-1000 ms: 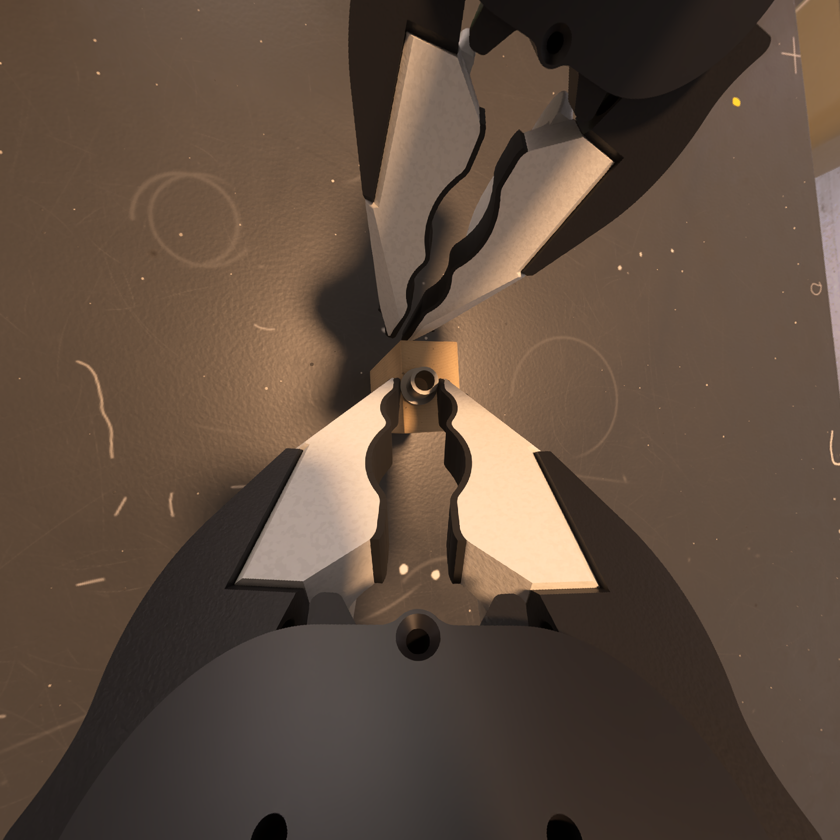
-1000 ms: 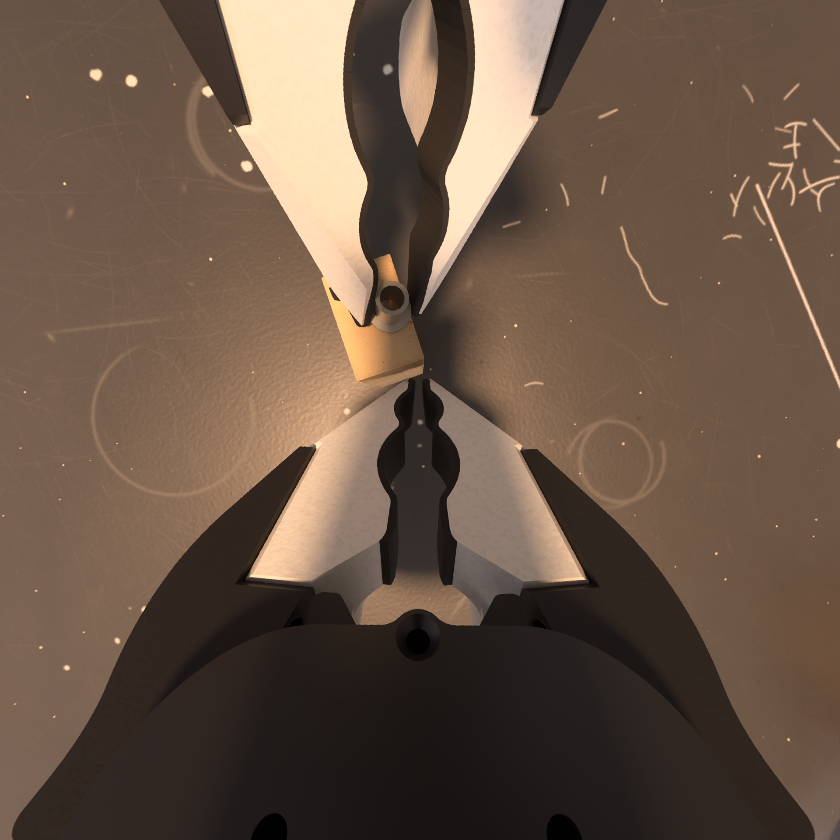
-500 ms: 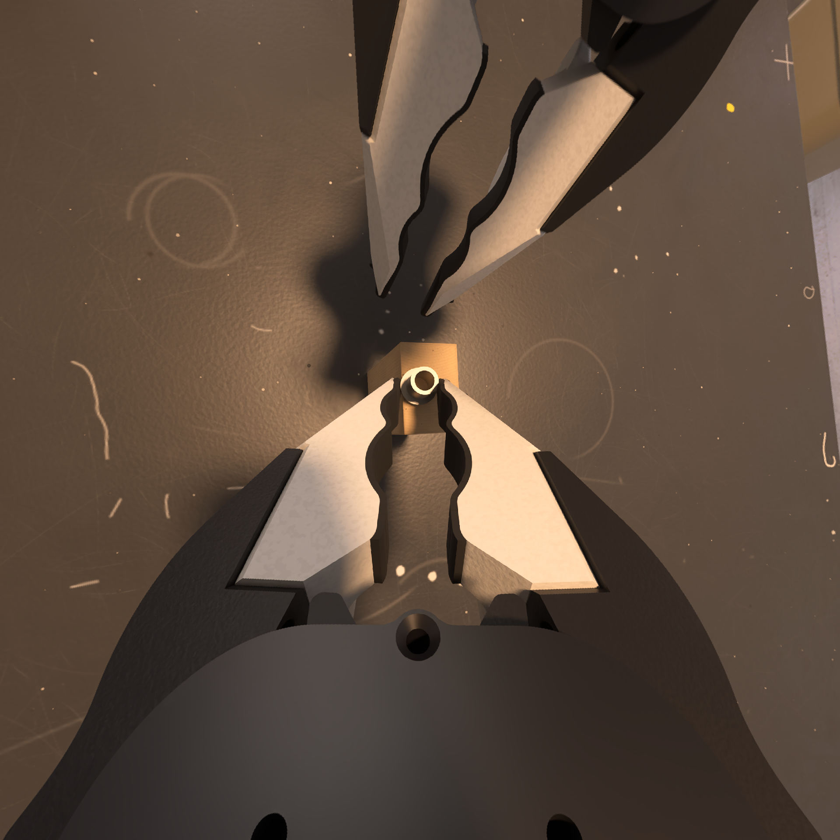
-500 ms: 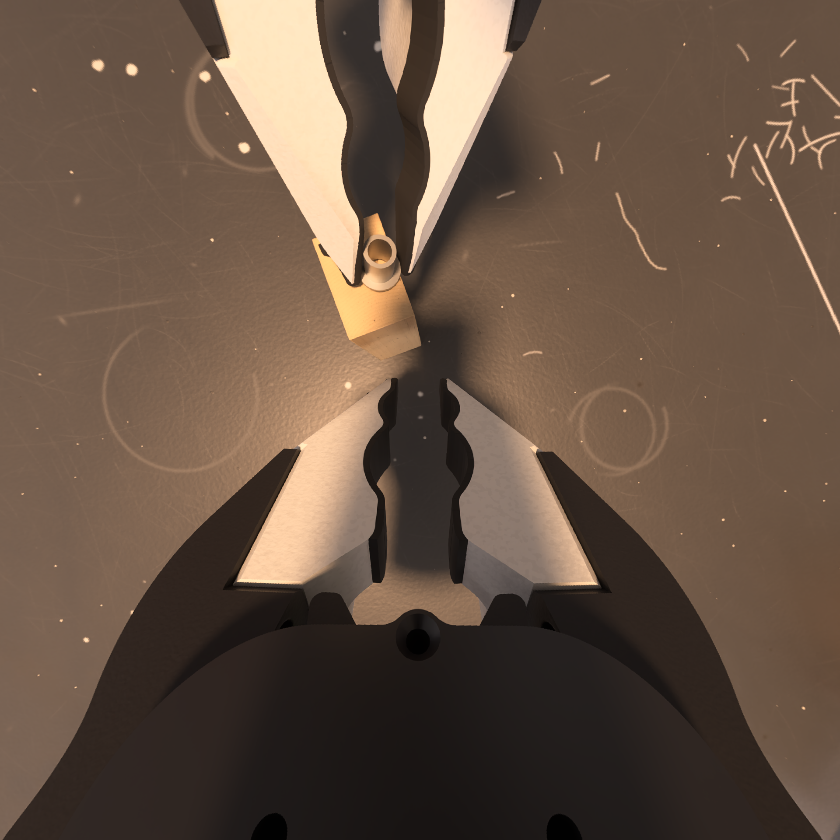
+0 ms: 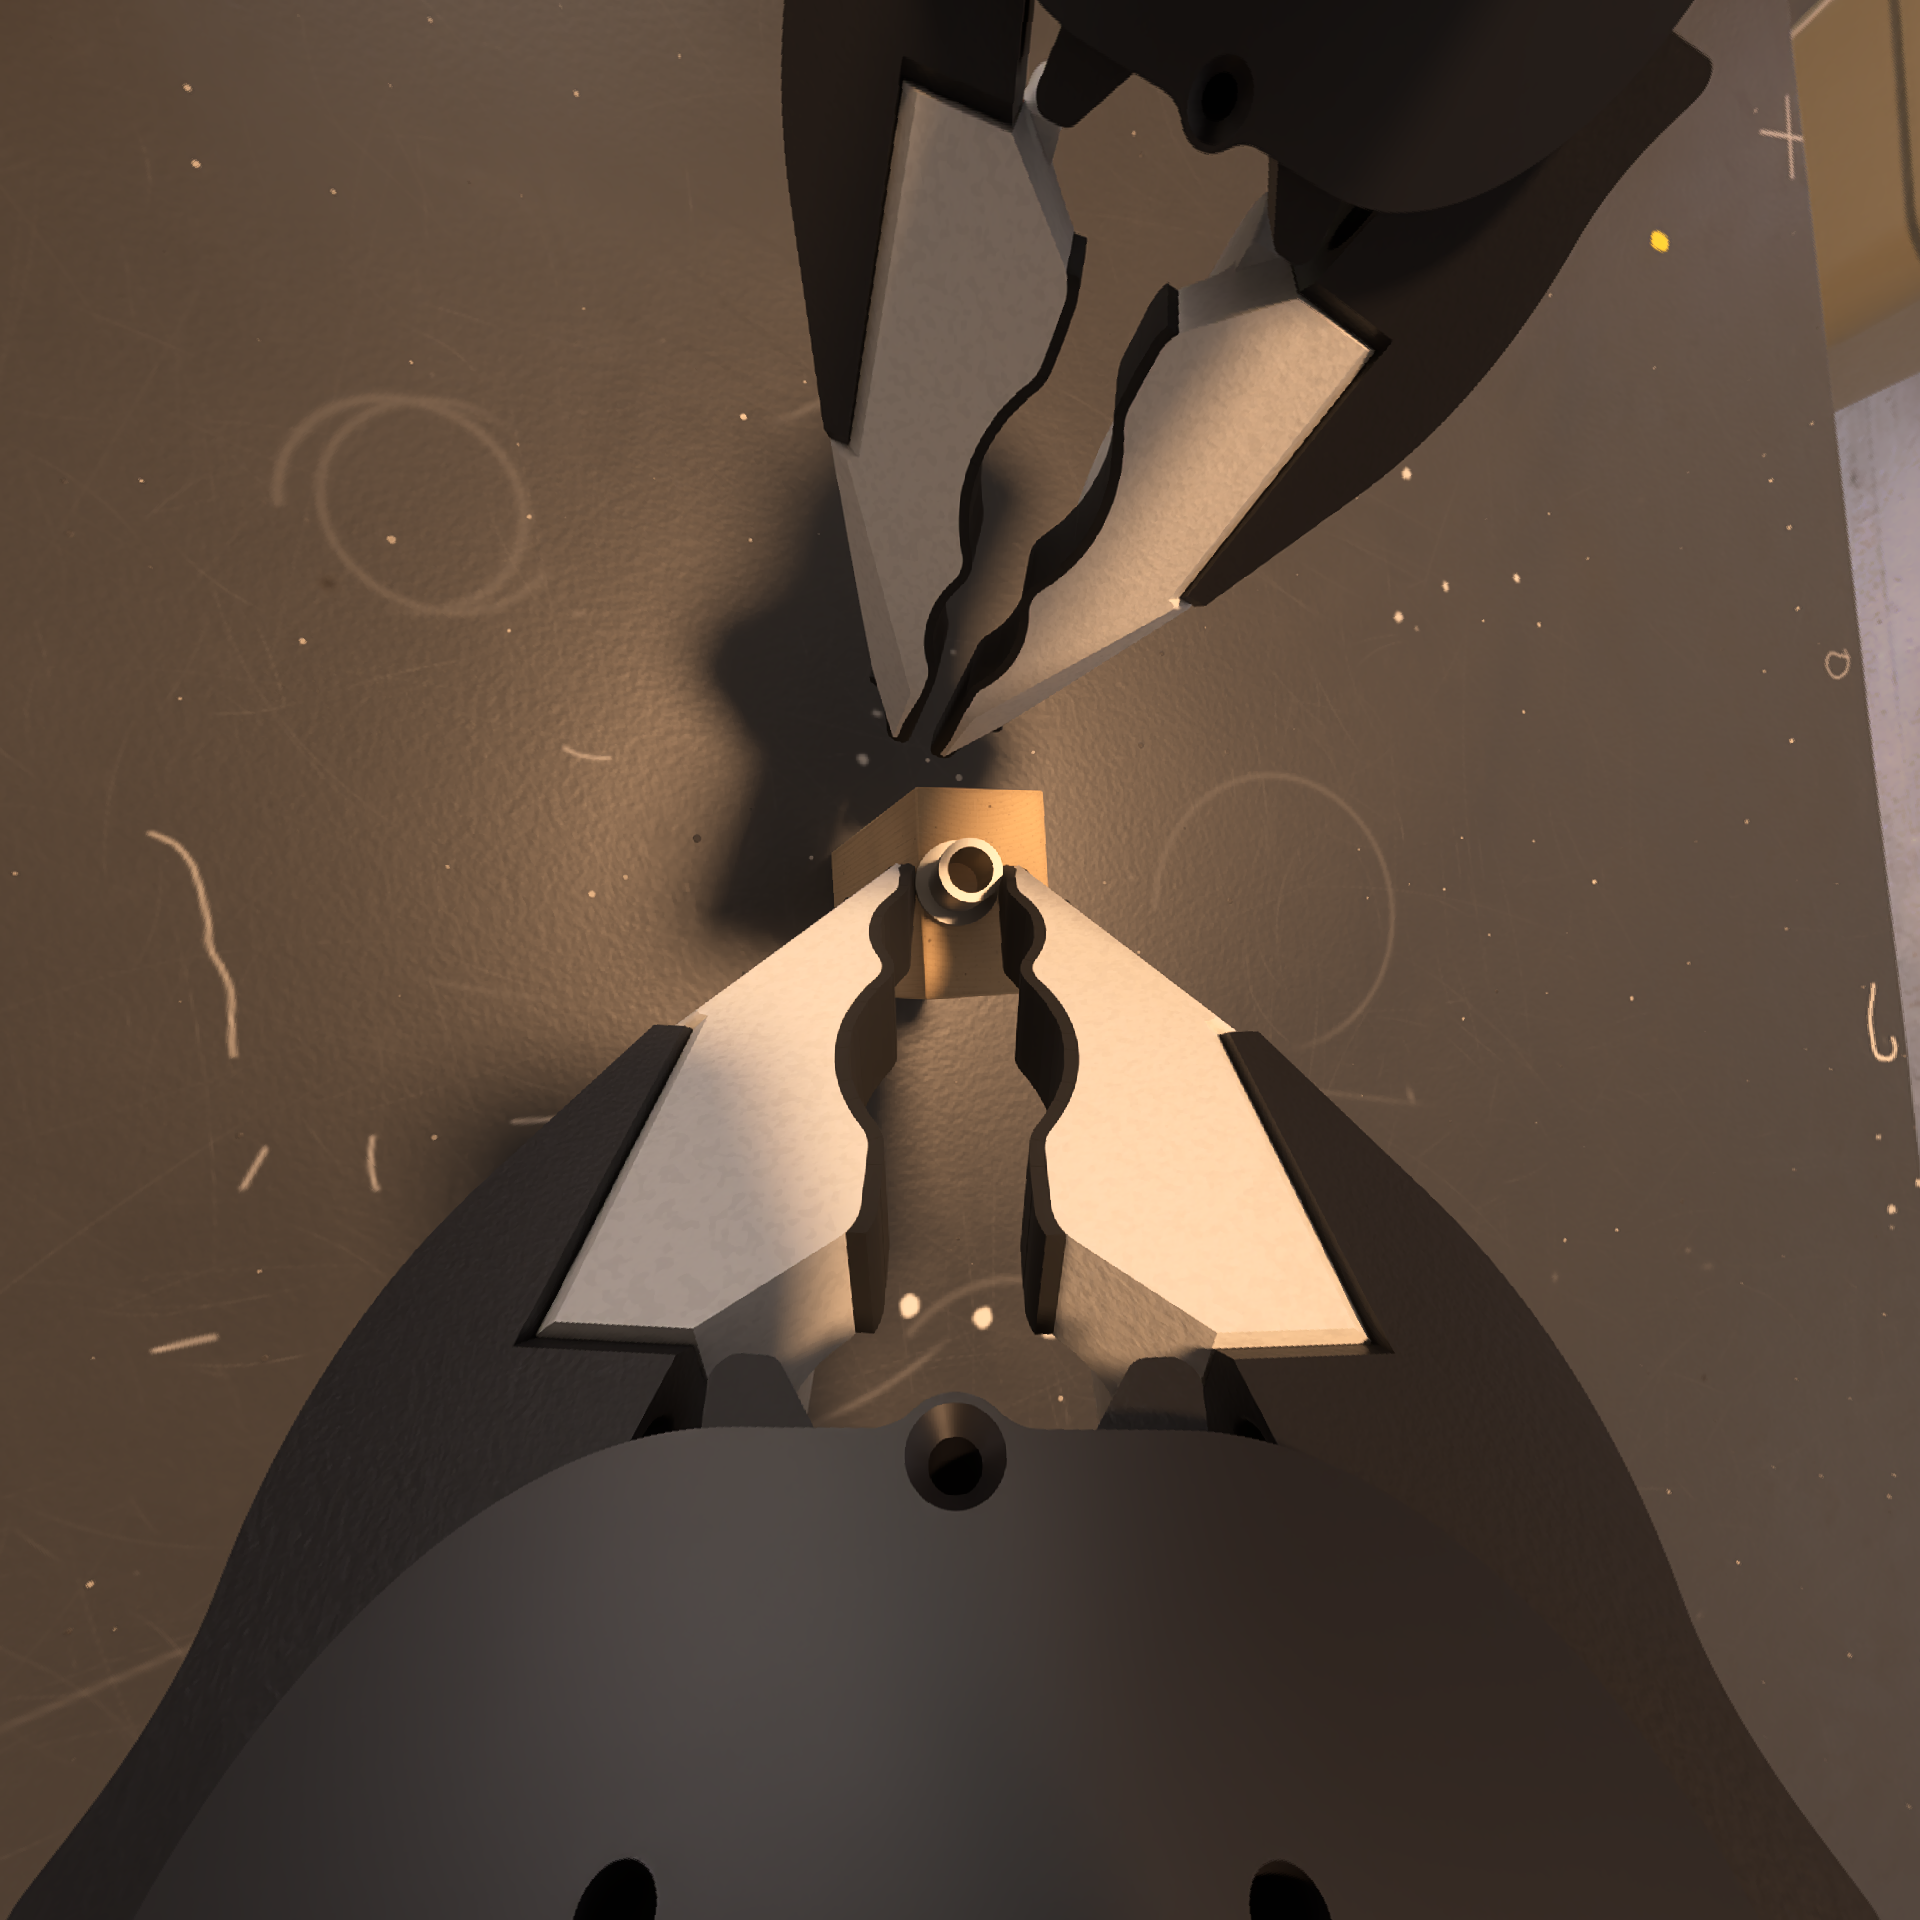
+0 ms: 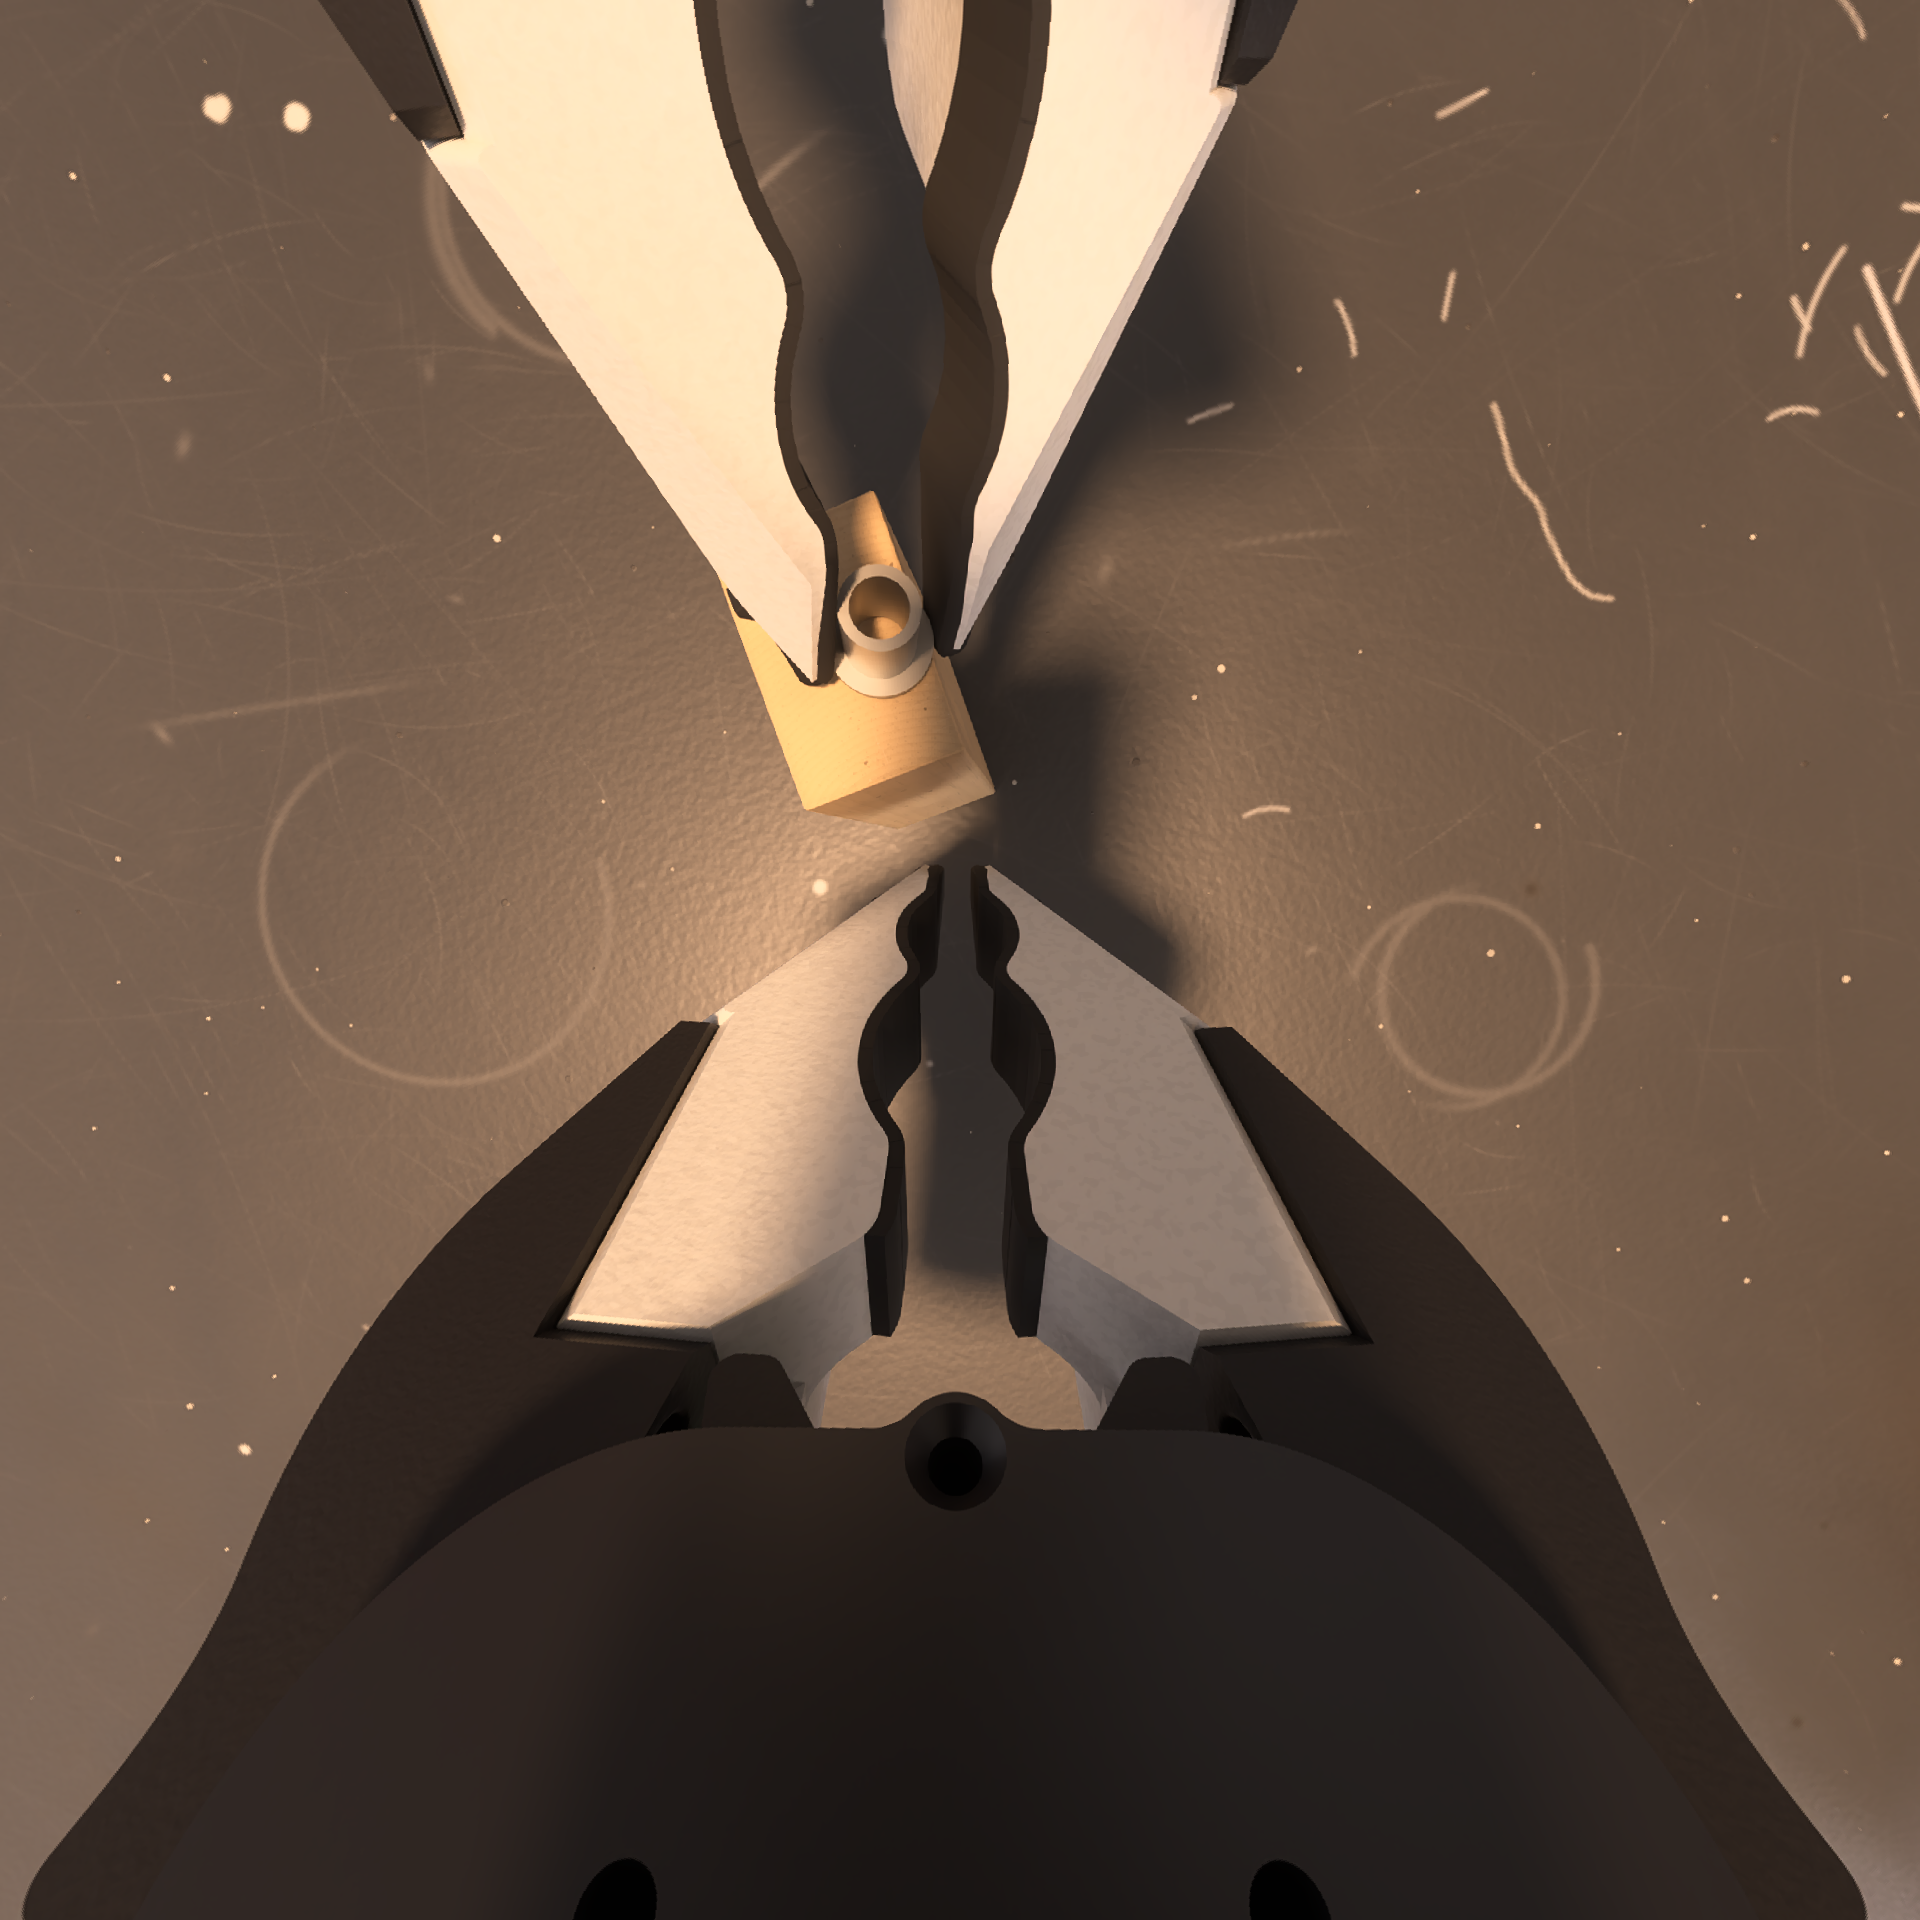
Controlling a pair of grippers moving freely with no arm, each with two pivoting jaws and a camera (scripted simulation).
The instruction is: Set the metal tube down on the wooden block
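One tube (image 5: pixel 968 871) and one wooden block (image 5: pixel 961 914) are present. The tube stands upright on top of the block, open end up, clamped between the fingertips of the left gripper (image 5: pixel 953 888). The block rests on one scuffed brown table (image 5: pixel 416 831), under those fingertips. The right gripper (image 6: pixel 954 871) sits just beyond the block's far end, opposite the left, fingers nearly together with a thin gap, holding nothing.
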